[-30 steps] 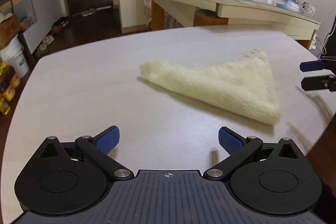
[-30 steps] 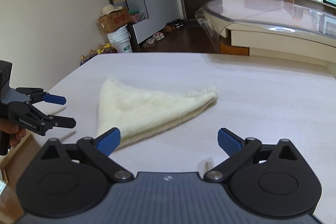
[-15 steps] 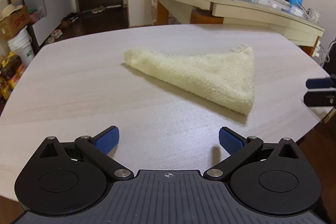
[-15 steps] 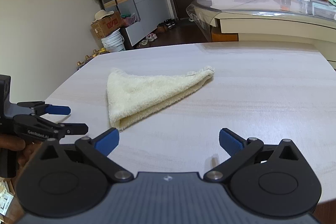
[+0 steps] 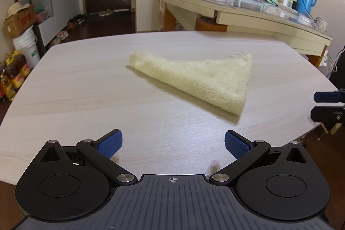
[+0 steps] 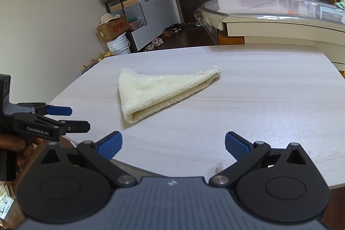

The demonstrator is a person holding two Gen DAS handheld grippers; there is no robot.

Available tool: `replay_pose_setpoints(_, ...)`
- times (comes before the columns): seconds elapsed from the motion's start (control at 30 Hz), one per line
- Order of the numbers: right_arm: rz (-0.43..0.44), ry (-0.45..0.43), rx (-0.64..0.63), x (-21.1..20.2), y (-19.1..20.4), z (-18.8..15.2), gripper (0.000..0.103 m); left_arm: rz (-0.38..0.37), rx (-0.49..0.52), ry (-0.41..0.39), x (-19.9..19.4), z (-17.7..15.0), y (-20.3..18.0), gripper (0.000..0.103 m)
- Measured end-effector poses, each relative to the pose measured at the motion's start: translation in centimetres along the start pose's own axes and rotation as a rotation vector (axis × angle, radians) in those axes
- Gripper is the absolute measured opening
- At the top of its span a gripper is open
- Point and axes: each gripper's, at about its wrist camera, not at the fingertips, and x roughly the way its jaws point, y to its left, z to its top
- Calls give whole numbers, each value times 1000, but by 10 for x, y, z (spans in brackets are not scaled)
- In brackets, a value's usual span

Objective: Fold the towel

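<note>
My left gripper [image 5: 173, 144] and my right gripper [image 6: 173, 144] both hang over the near edge of the bench [image 5: 86, 87], each spread wide and holding nothing. The towel [image 5: 198, 79] lies well ahead of both, near the middle of the bench, touched by neither.

I judge the fold looks done, or near it. If another fold is wanted, I should pinch two corners of the same edge, lift only slightly, and lay them down squarely so the layers do not slide.

The towel is cream and fluffy, folded into a triangle. One long side is a thick rounded fold; a thin hemmed corner points away from me. It lies flat.
</note>
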Motion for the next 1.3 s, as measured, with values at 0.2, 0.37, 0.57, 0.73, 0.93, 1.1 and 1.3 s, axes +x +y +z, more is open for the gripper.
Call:
replay_pose_setpoints(0.2,-1,8,2,0,1,-2,103,-6,7,3,1,-1,-3,103)
replay_pose_setpoints(0.37,-2,10,1,2,2,-2,103,-5,8,5,1,-2,-3,103)
replay_pose_setpoints(0.57,-2,10,1,2,0,-1,103,-8,14,5,1,-1,-6,103)
replay_pose_setpoints(0.73,-2,0,3,0,-3,3,103,-10,23,5,3,2,-10,103)
replay_pose_setpoints(0.93,-14,-3,-6,5,-9,11,103,-14,29,3,8,5,-11,103)
replay_pose_setpoints(1.1,-16,-14,-16,19,-17,27,102,-7,16,-10,9,7,-6,103)
replay_pose_setpoints(1.3,-10,-5,-22,56,-33,57,93,4,11,-34,9,14,2,103)
